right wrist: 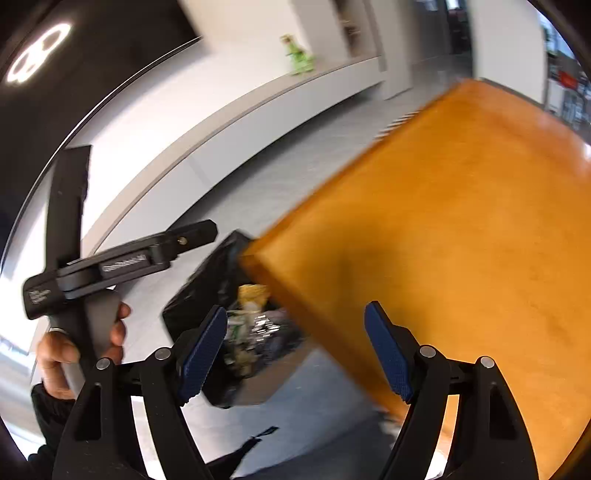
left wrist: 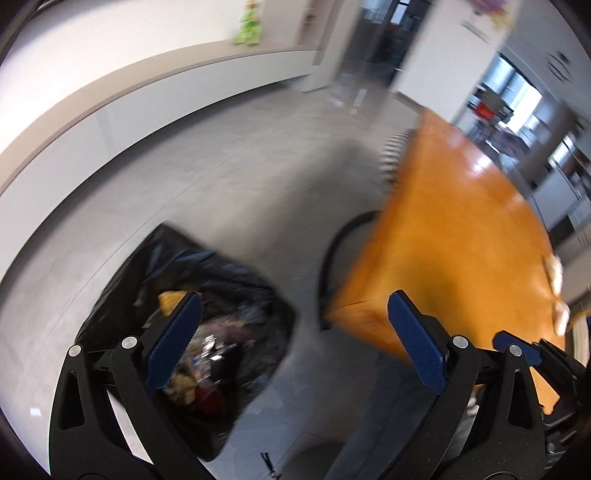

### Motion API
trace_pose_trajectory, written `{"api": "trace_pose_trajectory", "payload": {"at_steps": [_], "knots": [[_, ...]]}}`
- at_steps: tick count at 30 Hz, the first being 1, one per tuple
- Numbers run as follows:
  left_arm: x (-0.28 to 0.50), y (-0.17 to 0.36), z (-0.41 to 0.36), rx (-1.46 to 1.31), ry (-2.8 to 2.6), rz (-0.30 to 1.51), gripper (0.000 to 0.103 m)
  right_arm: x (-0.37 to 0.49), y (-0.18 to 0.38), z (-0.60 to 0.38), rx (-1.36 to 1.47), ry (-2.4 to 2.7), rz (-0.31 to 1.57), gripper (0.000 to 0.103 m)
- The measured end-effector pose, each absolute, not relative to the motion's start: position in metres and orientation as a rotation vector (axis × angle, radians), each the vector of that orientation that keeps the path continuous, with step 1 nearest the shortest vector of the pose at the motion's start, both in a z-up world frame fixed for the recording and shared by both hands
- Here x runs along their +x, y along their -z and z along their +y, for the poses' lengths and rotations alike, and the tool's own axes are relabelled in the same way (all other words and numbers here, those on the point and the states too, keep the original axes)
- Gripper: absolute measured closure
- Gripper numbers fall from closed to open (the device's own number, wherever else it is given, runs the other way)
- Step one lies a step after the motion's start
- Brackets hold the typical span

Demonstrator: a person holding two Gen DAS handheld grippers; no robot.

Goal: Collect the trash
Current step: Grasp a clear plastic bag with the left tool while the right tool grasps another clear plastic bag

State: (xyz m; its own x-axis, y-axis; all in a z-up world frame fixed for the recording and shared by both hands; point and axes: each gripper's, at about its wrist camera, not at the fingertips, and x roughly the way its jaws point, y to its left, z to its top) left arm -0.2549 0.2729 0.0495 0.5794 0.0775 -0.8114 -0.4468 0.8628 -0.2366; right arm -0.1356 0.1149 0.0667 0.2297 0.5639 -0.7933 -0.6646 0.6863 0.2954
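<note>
A bin lined with a black bag [left wrist: 221,273] stands on the floor beside the orange table [left wrist: 461,229] and holds several pieces of trash [left wrist: 199,365]. My left gripper [left wrist: 295,332] is open and empty, above the bin and the table's corner. In the right wrist view the bin [right wrist: 207,291] shows under the table's corner [right wrist: 443,240], with trash [right wrist: 255,321] inside. My right gripper [right wrist: 295,350] is open and empty over the bin's edge. Small pale scraps [left wrist: 554,273] lie on the table at the far right. The views are blurred.
Grey tiled floor [left wrist: 240,166] runs to a low white ledge [left wrist: 147,103] with a green toy [left wrist: 249,29] on it. The other gripper's body and the hand holding it [right wrist: 81,332] show at left in the right wrist view. A black cable [left wrist: 332,251] curves under the table.
</note>
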Motion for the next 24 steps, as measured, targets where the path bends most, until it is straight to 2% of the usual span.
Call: {"api": "trace_pose_trajectory", "payload": {"at_steps": [10, 24], "knots": [[-0.148, -0.071, 0.151, -0.251, -0.052, 0.950, 0.006, -0.072, -0.078, -0.025, -0.003, -0.506, 1.008, 0.026], [-0.018, -0.067, -0.014, -0.119, 0.241, 1.034, 0.006, 0.000, -0.071, -0.237, 0.169, 0.019, 0.984, 0.026]]}}
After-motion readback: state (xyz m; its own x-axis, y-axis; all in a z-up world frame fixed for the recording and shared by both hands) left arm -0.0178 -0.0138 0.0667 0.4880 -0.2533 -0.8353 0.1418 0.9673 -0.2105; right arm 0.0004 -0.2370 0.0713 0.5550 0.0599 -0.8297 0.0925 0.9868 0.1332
